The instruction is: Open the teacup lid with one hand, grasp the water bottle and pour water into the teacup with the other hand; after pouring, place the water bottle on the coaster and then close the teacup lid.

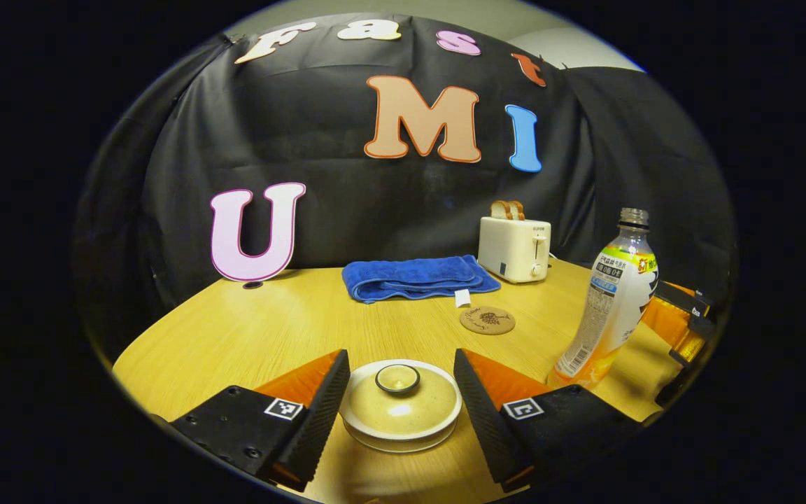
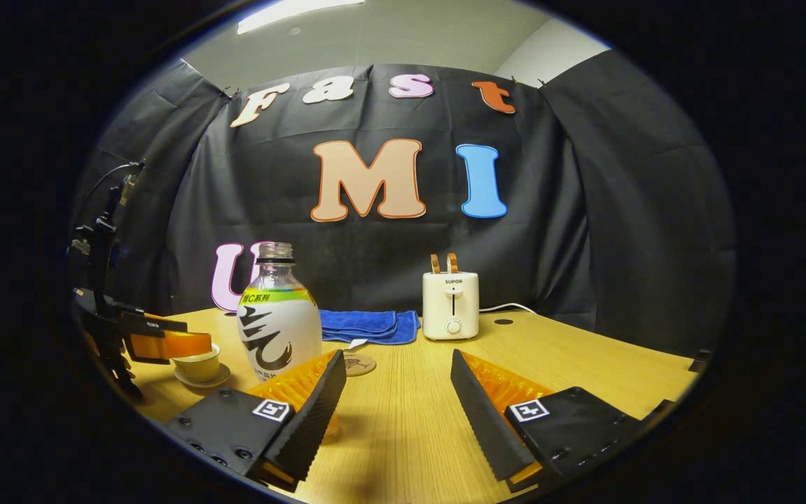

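Observation:
A cream teacup with its lid [image 1: 400, 406] on sits on a white saucer [image 1: 403, 439] close to the table's near edge. My left gripper [image 1: 399, 360] is open, one finger on each side of the lid, not touching it. The uncapped water bottle [image 1: 613, 301] with a white label stands upright to the right of the cup. In the right gripper view the bottle [image 2: 278, 325] stands just behind the left finger of my open right gripper [image 2: 396, 353], outside the gap. The round wooden coaster [image 1: 487, 320] lies bare beyond the cup.
A folded blue towel [image 1: 417, 277] and a white toaster [image 1: 513, 248] holding toast stand at the back of the wooden table [image 1: 249, 336]. The right gripper's body [image 1: 683, 322] sits just behind the bottle at the table's right edge.

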### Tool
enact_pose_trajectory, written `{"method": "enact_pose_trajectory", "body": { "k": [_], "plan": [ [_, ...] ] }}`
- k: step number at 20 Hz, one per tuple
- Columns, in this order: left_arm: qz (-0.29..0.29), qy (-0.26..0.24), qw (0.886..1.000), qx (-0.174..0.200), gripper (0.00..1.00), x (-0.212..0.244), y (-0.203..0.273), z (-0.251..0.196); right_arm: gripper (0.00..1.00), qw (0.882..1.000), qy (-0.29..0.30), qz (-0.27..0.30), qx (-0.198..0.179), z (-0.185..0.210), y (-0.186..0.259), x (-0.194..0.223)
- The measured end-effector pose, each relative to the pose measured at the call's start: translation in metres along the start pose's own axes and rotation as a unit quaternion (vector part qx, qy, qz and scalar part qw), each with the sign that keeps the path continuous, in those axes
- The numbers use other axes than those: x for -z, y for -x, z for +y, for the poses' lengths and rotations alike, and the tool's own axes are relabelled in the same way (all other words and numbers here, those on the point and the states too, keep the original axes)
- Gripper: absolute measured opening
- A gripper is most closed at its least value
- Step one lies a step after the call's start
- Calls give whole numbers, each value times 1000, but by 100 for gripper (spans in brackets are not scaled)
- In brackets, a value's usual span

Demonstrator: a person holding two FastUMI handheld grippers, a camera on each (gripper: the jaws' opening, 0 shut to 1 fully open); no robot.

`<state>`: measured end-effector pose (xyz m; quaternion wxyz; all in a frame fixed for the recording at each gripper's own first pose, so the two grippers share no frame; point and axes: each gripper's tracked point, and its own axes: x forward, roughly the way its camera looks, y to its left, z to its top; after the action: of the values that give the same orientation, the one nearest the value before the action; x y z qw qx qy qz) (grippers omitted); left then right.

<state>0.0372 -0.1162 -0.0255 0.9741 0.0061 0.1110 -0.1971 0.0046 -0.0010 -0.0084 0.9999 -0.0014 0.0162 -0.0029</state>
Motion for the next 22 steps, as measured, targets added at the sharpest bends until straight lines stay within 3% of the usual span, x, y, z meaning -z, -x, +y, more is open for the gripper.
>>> {"method": "enact_pose_trajectory", "body": {
  "k": [7, 11, 15, 16, 22],
  "plan": [
    [6, 2, 1000, -5, 65, 2, -2, 2, 94, 1000, 0, 2, 0, 0, 0, 1],
    [7, 1, 1000, -2, 64, 2, -2, -1, 94, 1000, 0, 1, 0, 0, 0, 1],
    [2, -6, 1000, -11, 42, -1, -3, 3, 94, 1000, 0, -1, 0, 0, 0, -1],
    [-1, -6, 1000, -10, 32, -3, -2, 3, 94, 1000, 0, -1, 0, 0, 0, 0],
    [-4, -4, 1000, -7, 24, -3, -3, 3, 97, 1000, 0, 1, 0, 0, -1, 1]
  ]
}}
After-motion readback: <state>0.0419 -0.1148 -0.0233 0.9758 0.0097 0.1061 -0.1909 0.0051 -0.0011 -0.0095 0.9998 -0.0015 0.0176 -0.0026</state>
